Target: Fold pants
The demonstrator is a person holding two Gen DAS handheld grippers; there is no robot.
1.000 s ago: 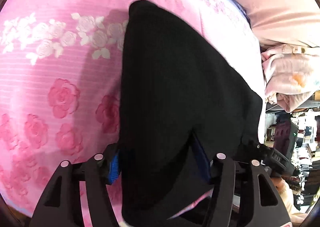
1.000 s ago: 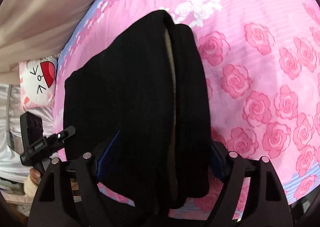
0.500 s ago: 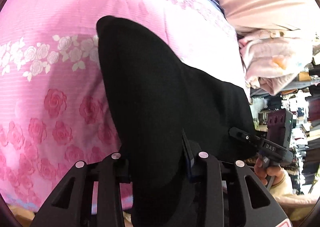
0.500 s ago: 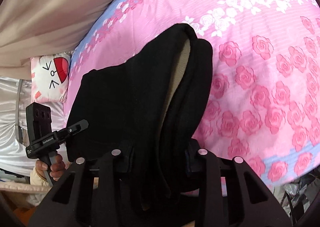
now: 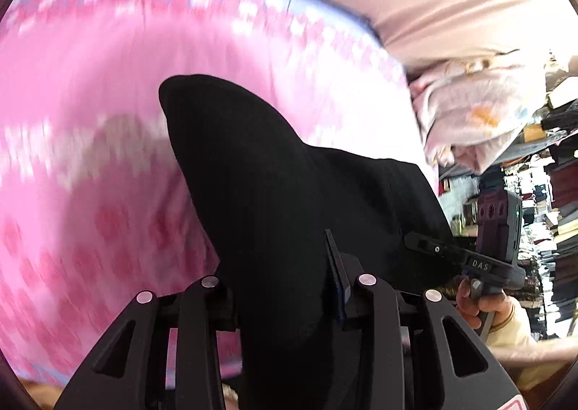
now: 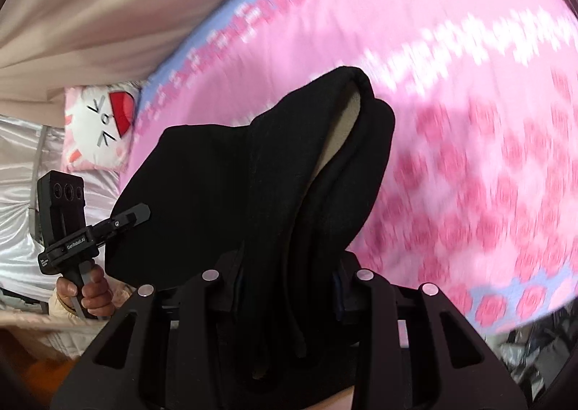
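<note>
The black pants (image 5: pixel 274 193) hang in the air over the pink rose-print bed sheet (image 5: pixel 79 120). My left gripper (image 5: pixel 285 287) is shut on one end of the pants. My right gripper (image 6: pixel 285 280) is shut on the other end, where a pale lining (image 6: pixel 336 135) shows inside the waistband. The pants (image 6: pixel 224 193) stretch between both grippers. The right gripper also shows in the left wrist view (image 5: pixel 469 258), and the left gripper shows in the right wrist view (image 6: pixel 108 229).
A beige curtain (image 6: pixel 90 5) hangs behind the bed. A cat-face pillow (image 6: pixel 97 128) lies at the bed's far corner. A pale bundled blanket (image 5: pixel 477 117) lies at the other side. Cluttered shelves (image 5: pixel 556 200) stand beyond the bed.
Both grippers have closed on the pants and lifted them up and away from the sheet. The background is blurred with motion now.
</note>
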